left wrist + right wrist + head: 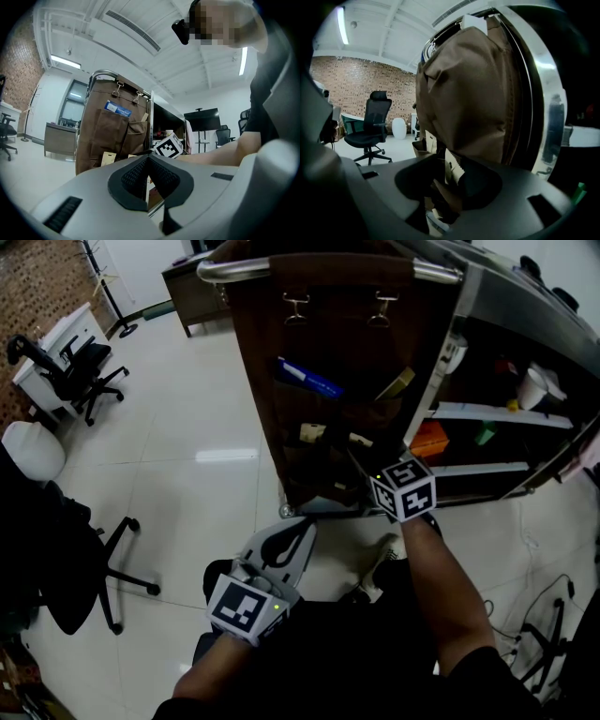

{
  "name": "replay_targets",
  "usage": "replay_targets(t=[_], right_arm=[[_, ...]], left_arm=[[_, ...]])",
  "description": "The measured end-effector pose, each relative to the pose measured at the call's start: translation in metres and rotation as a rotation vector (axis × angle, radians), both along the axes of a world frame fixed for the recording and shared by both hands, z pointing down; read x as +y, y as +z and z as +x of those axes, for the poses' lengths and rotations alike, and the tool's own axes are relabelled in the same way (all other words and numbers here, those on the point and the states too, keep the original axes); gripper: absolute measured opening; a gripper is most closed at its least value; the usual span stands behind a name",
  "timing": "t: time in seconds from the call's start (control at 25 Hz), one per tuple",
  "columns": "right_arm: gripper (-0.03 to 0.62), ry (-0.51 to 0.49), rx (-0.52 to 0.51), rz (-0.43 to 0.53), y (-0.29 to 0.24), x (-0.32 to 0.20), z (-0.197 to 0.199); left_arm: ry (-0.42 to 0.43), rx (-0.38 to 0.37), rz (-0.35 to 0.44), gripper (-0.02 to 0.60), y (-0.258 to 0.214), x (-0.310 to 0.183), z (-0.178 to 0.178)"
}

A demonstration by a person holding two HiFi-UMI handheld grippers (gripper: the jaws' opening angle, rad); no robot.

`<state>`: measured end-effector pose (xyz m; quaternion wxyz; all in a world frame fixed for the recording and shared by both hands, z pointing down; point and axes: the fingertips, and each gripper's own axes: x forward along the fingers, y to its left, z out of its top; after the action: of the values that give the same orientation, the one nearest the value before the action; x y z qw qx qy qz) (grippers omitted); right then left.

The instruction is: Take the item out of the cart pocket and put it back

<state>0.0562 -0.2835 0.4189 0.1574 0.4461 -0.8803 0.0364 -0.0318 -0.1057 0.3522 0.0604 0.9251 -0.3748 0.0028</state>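
Observation:
A brown fabric pocket organizer (323, 334) hangs on the side of a metal cart (450, 352). My right gripper (370, 474) reaches into one of its lower pockets, its marker cube (405, 488) facing up. In the right gripper view a cream packet with a serrated edge (452, 171) stands between the jaws of the right gripper (450, 164). The jaws are spread and do not press on it. My left gripper (305, 526) hangs low over the floor, shut and empty, with its pads meeting at the tips (147, 161).
A blue packet (309, 378) and a tan item (396, 383) stick out of upper pockets, and cream packets (314, 434) out of a middle one. The cart's shelves (497, 413) hold a cup and small items. Office chairs (80, 371) stand to the left, cables (544, 634) lie at the right.

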Motion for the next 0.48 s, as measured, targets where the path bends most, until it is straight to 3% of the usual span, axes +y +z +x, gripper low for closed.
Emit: replay_targets(t=[0.2,0.28,0.36,0.48], right_arm=[[0.179,-0.005,-0.051,0.068,-0.039,0.023,0.003],[0.142,-0.01,-0.086,0.095,-0.057,0.037,0.003],[0.033,-0.017,-0.133,0.118,-0.076,0.051,0.004],[0.009,-0.042,-0.208,0.136,-0.1,0.071,0.004]], left_arm=[[0.003,0.002,0.006,0.0,-0.002,0.001,0.001],[0.005,0.0,0.004,0.0,-0.002,0.002,0.002],[0.011,-0.004,0.004,0.0,-0.002,0.003,0.005],[0.02,-0.005,0.008,0.0,-0.003,0.003,0.009]])
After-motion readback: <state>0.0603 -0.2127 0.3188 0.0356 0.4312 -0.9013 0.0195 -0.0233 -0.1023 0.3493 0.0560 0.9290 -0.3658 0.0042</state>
